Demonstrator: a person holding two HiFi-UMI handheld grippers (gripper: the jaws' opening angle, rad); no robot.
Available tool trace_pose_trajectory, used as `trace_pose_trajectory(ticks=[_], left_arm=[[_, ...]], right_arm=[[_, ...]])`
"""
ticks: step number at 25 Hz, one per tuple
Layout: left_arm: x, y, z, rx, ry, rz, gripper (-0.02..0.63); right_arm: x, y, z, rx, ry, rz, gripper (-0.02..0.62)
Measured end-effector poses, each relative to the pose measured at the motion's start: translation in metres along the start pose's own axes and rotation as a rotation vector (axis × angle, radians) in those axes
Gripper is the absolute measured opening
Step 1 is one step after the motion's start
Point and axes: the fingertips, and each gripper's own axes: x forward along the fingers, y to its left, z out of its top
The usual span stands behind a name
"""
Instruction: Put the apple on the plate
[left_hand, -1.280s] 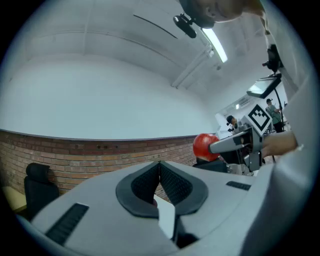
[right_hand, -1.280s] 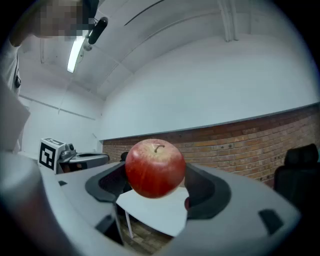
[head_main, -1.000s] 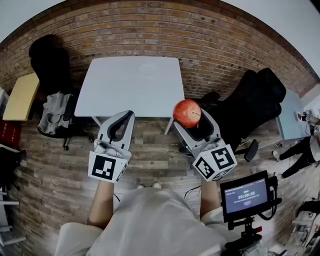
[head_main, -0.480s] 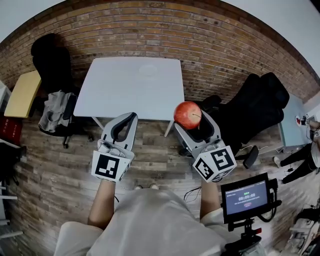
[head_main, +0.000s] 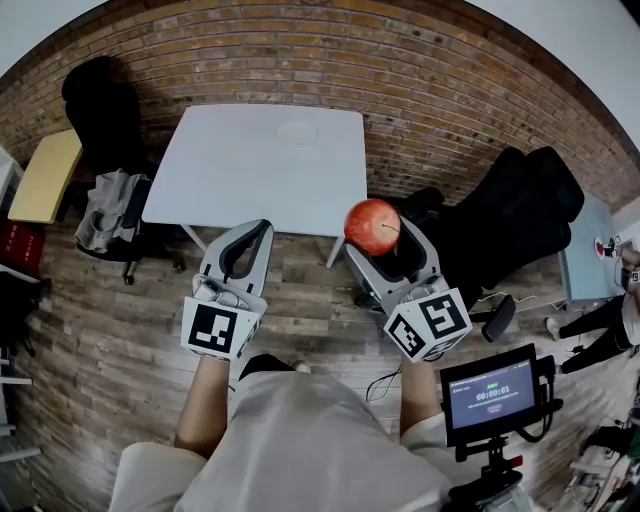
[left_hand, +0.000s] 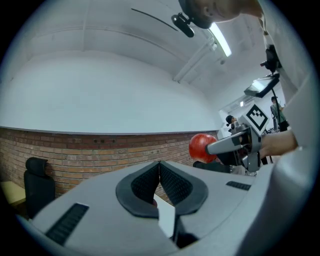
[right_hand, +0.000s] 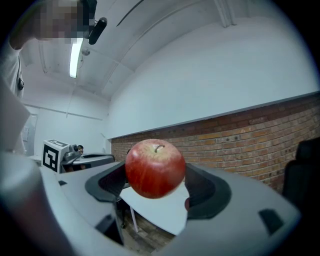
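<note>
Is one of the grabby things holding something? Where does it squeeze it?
Yes. The right hand-held gripper holds the red apple, with its jaws pressing the apple's two opposite sides. The left hand-held gripper is shut and empty.

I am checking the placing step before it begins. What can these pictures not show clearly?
1. The plate, head view: white on the white table, only a faint outline.
2. The table top, right gripper view: mostly hidden behind the apple.
3. Text on the screen, head view: too small to read.
</note>
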Motion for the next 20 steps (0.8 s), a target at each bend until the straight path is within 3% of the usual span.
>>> trace_pose_trajectory(ticks=[13,20], left_arm=[[0.014,-0.016,-0.014,-0.004,0.018,0.009,0.008],[0.028,-0.003,-0.026,-0.023,0.04,-0.001,0.008]], right_arm=[[-0.011,-0.024,-0.011,0.002,0.015,-0.015,0.365],[0.006,-0.033,-0.015,0.002,0.025,-0.031,0.365]])
